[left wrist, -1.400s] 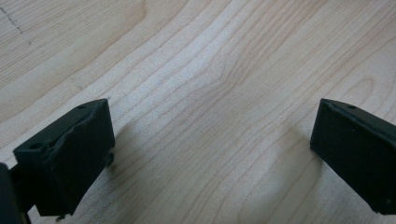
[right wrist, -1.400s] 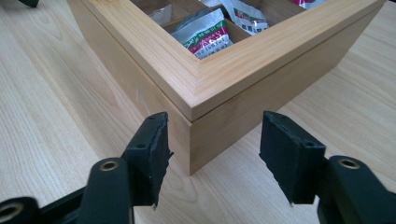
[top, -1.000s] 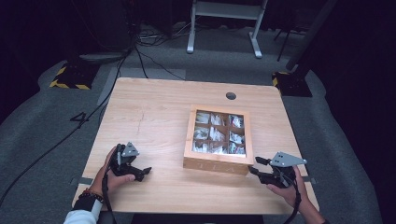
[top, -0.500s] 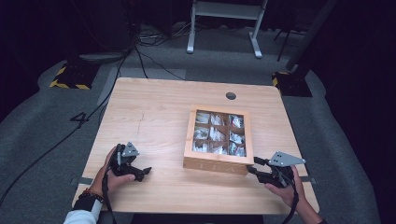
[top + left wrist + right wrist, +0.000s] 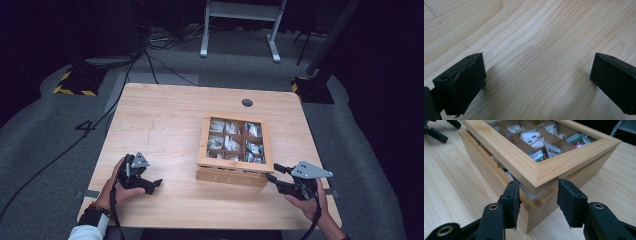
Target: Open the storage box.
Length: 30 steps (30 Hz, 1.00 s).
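- Right gripper (image 5: 537, 197) comes first, nearest the camera: its jaws stand partly spread, one on each side of the near right corner of the lid (image 5: 536, 173), not visibly pressing on it.
- Lid of the wooden box (image 5: 235, 172) sits slightly raised at that corner in the right gripper view, a dark gap showing between it and the box body below.
- Box lies straight ahead of the right gripper (image 5: 274, 176), its front face running across the table (image 5: 160, 115) from left to right, sachets (image 5: 531, 136) visible through the lid in the compartments.
- Right hand (image 5: 307, 197) is plainly the nearer one; the corner is touching distance from its jaw tips, so my guess is the next move is a pinch or a lift there.
- Left gripper (image 5: 150, 184) rests well apart from the box, out to its left on bare wood, jaws spread wide with nothing between them.
- Against the frame a second ago: the right gripper has edged in to the box corner and its jaws have just been closing a little around the lid's corner; the left gripper has kept its place.
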### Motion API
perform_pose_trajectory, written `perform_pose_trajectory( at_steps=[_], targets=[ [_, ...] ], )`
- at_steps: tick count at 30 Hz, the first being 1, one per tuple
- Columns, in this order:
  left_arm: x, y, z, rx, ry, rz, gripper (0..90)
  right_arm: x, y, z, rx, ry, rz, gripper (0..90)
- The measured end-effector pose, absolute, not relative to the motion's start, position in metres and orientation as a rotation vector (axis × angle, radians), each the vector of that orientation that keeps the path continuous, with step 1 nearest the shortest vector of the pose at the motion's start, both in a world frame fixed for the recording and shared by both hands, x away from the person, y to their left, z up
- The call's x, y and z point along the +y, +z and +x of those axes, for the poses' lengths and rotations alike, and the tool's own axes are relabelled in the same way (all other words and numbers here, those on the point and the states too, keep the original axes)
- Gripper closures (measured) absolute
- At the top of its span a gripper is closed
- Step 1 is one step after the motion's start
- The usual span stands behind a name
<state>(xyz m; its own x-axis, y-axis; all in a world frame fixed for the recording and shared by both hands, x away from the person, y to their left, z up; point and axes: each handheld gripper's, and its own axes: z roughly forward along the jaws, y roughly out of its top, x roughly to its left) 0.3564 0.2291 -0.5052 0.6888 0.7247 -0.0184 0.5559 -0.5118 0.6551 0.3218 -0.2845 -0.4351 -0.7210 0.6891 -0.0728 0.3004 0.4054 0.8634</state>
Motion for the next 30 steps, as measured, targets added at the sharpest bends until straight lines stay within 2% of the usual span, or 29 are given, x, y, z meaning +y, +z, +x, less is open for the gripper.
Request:
perform_pose_trajectory(
  at_steps=[4,6,9,11,19,23,30],
  targets=[
    [0.225,-0.503,0.357,0.982,0.339,2.271,1.5,-0.284,-0.431,0.322,2.236,1.253,0.84,52.7],
    [0.221,-0.501,0.357,0.954,0.339,2.275,6.8,-0.284,-0.429,0.322,2.232,1.253,0.844,52.4],
    [0.211,-0.495,0.356,0.9,0.374,2.305,19.7,-0.284,-0.427,0.322,2.228,1.255,0.843,52.3],
    [0.206,-0.491,0.355,0.867,0.394,2.303,16.4,-0.283,-0.425,0.322,2.219,1.262,0.845,52.2],
    [0.184,-0.467,0.354,0.764,0.458,2.224,18.8,-0.284,-0.419,0.324,2.212,1.272,0.839,51.8],
    [0.164,-0.447,0.356,0.674,0.536,2.205,20.9,-0.284,-0.417,0.325,2.212,1.281,0.846,50.9],
    [0.13,-0.416,0.359,0.541,0.571,2.13,20.9,-0.285,-0.412,0.327,2.205,1.293,0.852,50.5]
  ],
)
